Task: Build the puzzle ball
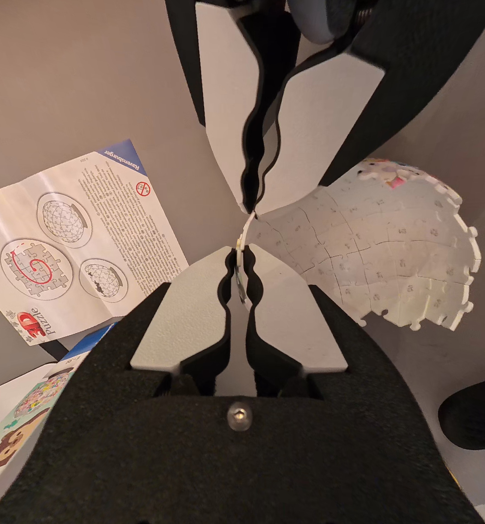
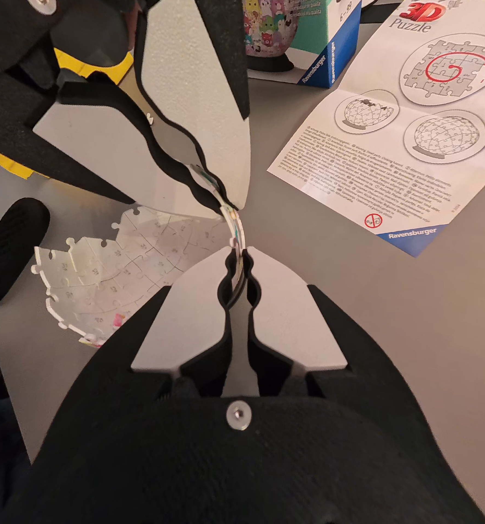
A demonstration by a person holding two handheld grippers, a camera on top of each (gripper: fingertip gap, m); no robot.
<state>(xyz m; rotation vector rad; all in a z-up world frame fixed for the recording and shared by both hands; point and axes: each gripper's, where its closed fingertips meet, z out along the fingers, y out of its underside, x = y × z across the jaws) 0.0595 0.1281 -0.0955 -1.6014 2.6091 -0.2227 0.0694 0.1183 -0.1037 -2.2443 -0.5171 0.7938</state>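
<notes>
a smooth, matte grey counter (image 2: 335, 283) carries everything, lit softly with faint shadows; little of the room beyond it shows. on it lies a creased, unfolded instruction leaflet (image 1: 74, 243) of white paper with a blue corner, round line drawings of a jigsaw sphere and a red spiral arrow. beside the leaflet stands a puzzle box (image 2: 315, 42) in blue and mint green, printed with a colourful ball of cartoon animals. a rounded black object (image 2: 11, 249) with a fine ribbed texture sits on the counter near the bowl; what it is i cannot tell. the puzzle ball (image 1: 377, 255) is a half-built curved shell of interlocked plastic pieces, its white, number-marked inner face showing, knobbed tabs along a ragged open edge, and bits of pink and yellow print on the outer side. the left hand-held gripper (image 1: 239, 252), with white flat fingers lined by wavy black pads, is pinching the shell's thin rim. the right hand-held gripper (image 2: 238, 252) is likewise pressed onto the same rim from the opposite side, tip nearly meeting tip.
</notes>
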